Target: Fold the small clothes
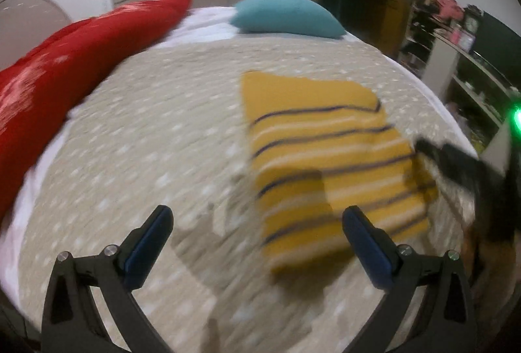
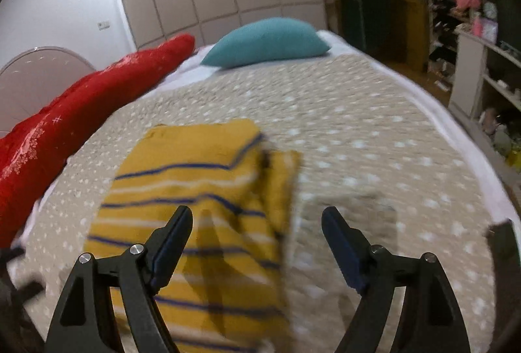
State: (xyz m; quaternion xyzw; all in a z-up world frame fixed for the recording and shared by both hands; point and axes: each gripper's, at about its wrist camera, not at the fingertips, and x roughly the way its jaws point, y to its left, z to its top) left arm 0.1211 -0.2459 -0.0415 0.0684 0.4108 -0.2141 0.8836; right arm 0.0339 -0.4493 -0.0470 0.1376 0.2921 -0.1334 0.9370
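Bed with beige white-dotted quilted coverlet: it is carrying everything. A long red patterned bolster-like bedding roll is lying along its left edge, and a teal fabric pillow is sitting at its far end.

Mustard-yellow knitted garment with navy and white stripes: it is lying flat on the coverlet, toward the near edge and roughly midway across. It is appearing as a rough rectangle with a narrow layer showing along its right side, so it is probably partly folded already. Both views are blurring, so finer creases cannot be told.

Right gripper: its jaws are standing wide and holding nothing. The garment's near right part is lying under and just beyond the left finger, while the right finger is hanging over bare coverlet.

Left gripper: its jaws are also standing wide and empty. The garment is lying ahead and to the right, its near edge passing behind the right finger; bare coverlet is filling the gap between the fingers.

Step in hand, as judged: the next fold is wanting both grippers pinching matching corners of one edge, taking all layers together, then carrying them over evenly so that the stripes are lining up.
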